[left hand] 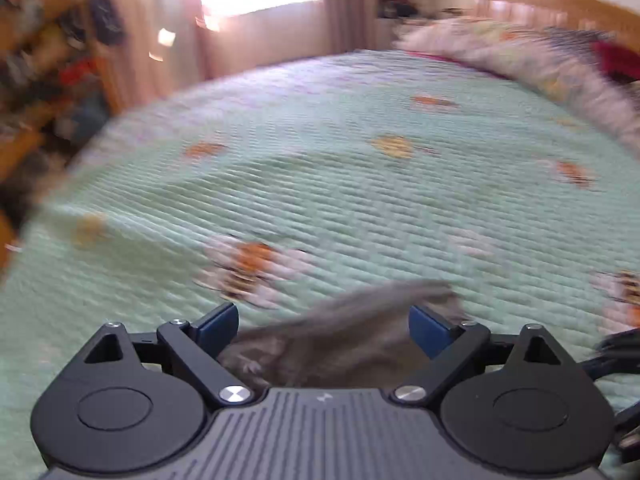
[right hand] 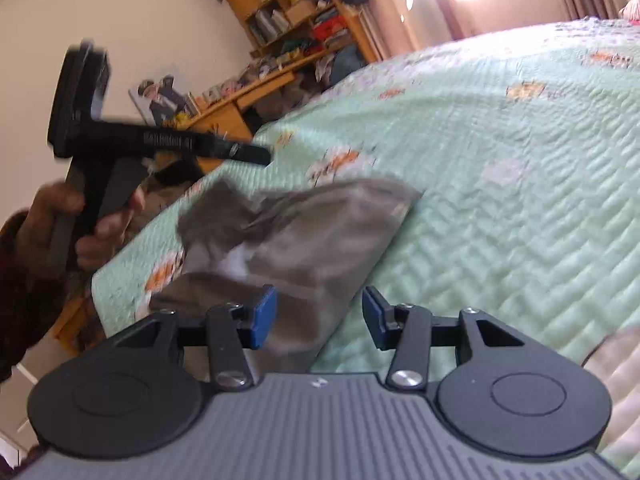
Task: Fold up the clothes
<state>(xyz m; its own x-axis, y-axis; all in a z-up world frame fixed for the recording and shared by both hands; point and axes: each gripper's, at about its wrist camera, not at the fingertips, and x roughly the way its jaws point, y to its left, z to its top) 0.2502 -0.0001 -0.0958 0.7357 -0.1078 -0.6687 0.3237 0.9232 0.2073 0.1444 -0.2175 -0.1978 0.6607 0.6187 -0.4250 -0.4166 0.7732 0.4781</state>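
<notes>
Right wrist: grey garment (right hand: 304,240) between claw (right hand: 319,317) pads.

Motion blur smeared the grey garment (left hand: 344,336) and bookshelf (left hand: 52,60); the left gripper's (right hand: 256,156) fingertips were indistinct.

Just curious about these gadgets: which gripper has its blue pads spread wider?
The left gripper: its blue pads stand far apart around the bunched grey garment, while the right gripper leaves a narrower gap, over that garment's edge.
</notes>
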